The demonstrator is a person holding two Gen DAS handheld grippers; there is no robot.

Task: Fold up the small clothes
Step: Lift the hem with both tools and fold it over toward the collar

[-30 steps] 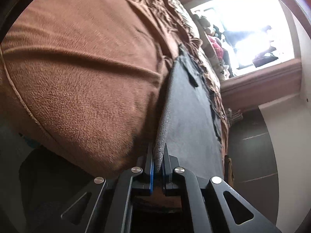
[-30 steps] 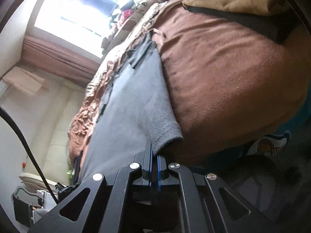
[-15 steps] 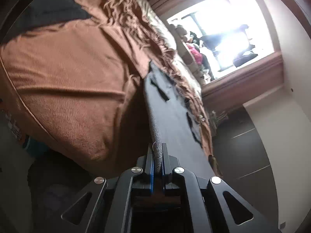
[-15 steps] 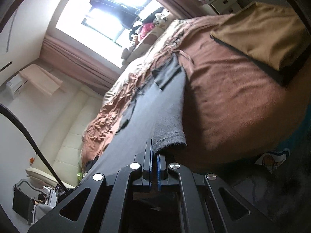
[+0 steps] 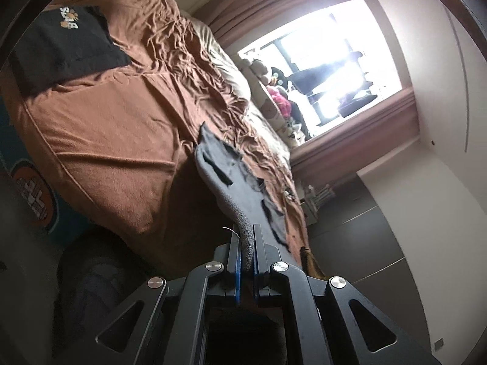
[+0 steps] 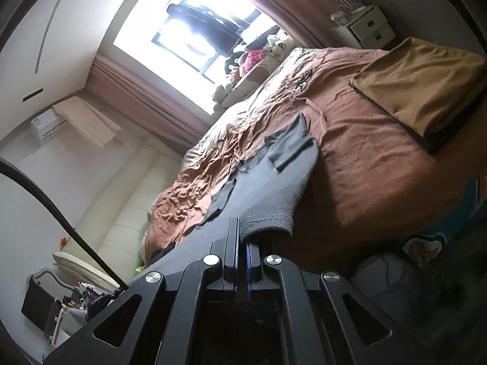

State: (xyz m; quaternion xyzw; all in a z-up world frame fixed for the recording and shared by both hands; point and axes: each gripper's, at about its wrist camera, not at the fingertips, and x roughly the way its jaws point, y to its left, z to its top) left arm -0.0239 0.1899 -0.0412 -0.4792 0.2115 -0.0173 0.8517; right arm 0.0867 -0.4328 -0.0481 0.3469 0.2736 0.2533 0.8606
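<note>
Nearest in the left wrist view, the left gripper (image 5: 246,237) has its two black fingers pressed together on the hem of a dark grey garment (image 5: 240,188). The cloth stands on edge between the blue pads and runs away from the camera as a taut strip. In the right wrist view, the right gripper (image 6: 242,237) is likewise clamped tight on the grey garment (image 6: 268,188), pinching a stitched hem corner that curls over to the right of the fingers.

Between the two grippers the garment is held stretched and lifted at its near edge. Its far part, with the short sleeves, rests on a bed covered by a brown blanket (image 5: 115,140). The blanket lies smooth close by and is rumpled farther off.

Farther along the bed, the left view shows a folded black shirt with a printed design (image 5: 64,48). The right view shows a folded tan cloth on a dark one (image 6: 423,88).

Beyond the bed, soft toys (image 6: 258,54) line a sill under a bright window (image 5: 334,60) framed by pinkish curtains. A white drawer unit (image 6: 368,27) stands in the far corner.
</note>
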